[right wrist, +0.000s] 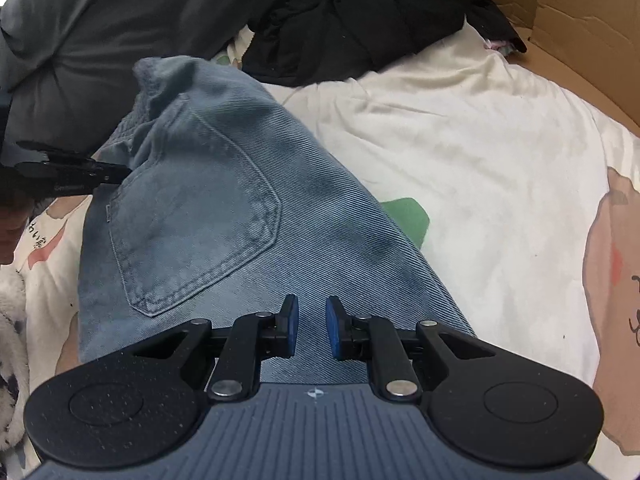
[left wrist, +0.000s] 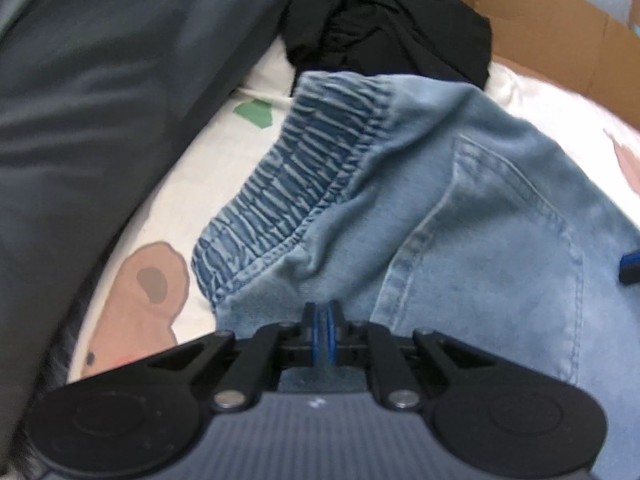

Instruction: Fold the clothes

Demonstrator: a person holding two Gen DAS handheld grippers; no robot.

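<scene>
We pinch the jeans near the waistband in the left claw. Our right claw, jaws parted around denim, grip uncertain. Next, we judge, a fold across the bed.

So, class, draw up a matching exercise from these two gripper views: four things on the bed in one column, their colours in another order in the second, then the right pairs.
Things:
1. jeans
2. crumpled garment
3. duvet
4. box wall

Colours:
A. brown cardboard
B. black
C. light blue denim
D. dark grey

Pairs: 1-C, 2-B, 3-D, 4-A
</scene>
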